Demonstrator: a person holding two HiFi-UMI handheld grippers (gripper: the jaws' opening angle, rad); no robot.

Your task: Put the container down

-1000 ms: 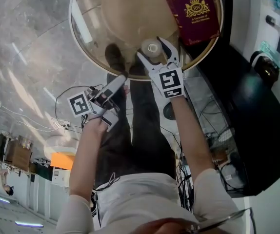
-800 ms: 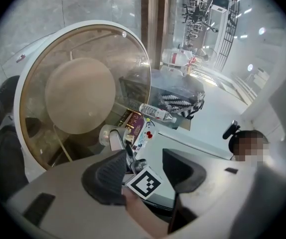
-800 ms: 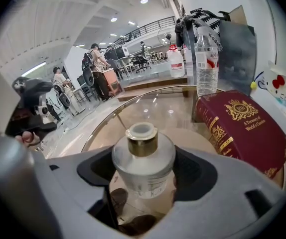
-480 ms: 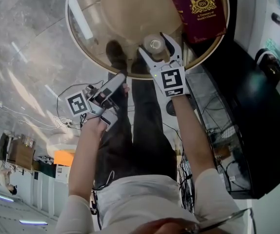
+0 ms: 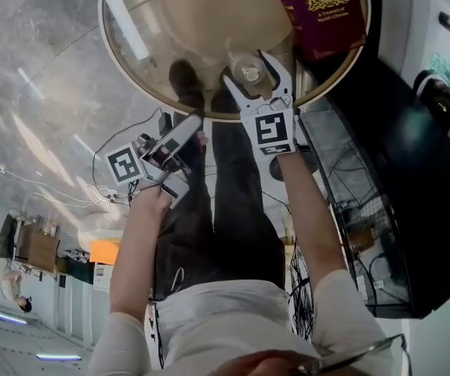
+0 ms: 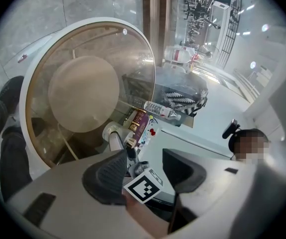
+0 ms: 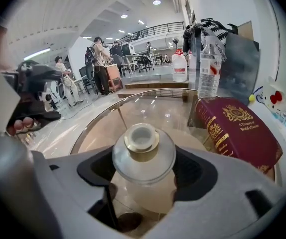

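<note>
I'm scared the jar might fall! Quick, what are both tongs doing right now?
Left tongs: open, holding nothing.
Right tongs: closed on the jar.

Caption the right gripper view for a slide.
Right gripper holding a gold-necked glass container at a glass table, maroon book alongside.

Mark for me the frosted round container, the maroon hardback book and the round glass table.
frosted round container [image 7: 143, 172], right gripper view, its domed shoulder.
maroon hardback book [image 7: 240, 128], right gripper view, its front cover.
round glass table [image 5: 150, 53], head view, bare glass top.
</note>
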